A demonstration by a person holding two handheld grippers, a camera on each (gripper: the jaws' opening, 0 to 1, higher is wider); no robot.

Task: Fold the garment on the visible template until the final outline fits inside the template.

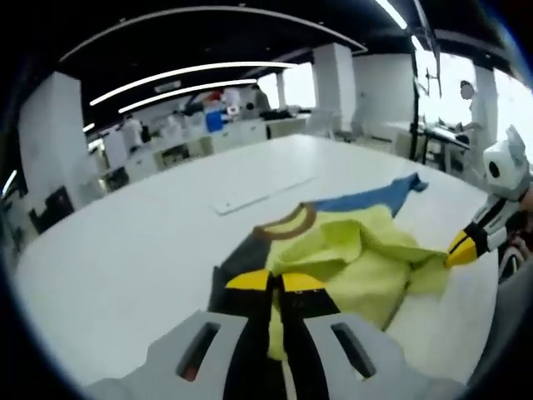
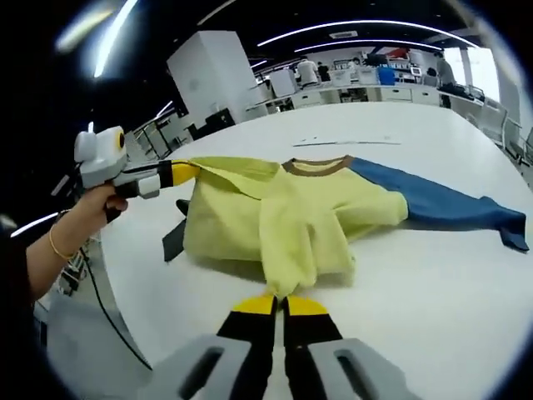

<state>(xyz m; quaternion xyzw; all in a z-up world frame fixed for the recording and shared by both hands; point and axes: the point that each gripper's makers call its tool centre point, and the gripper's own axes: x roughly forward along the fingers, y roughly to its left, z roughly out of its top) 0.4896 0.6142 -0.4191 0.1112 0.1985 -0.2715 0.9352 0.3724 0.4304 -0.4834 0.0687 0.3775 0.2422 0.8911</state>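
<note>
A yellow garment [image 1: 366, 258] [image 2: 250, 217] with a brown collar [image 1: 287, 225] [image 2: 316, 167] and a blue sleeve [image 1: 375, 198] [image 2: 441, 204] lies partly folded on the white table. A dark template [image 1: 223, 279] [image 2: 173, 240] peeks out from under one edge. My left gripper [image 1: 276, 281] [image 2: 185, 171] is shut on a yellow corner of the garment, lifted off the table. My right gripper [image 2: 279, 304] [image 1: 458, 246] is shut on a hanging fold of the yellow cloth.
The white table [image 1: 125, 250] [image 2: 433, 292] stretches wide around the garment, with its edge close to the person's hand [image 2: 83, 221]. A thin white strip [image 1: 258, 196] [image 2: 350, 140] lies beyond the collar. Desks, pillars and people stand far behind.
</note>
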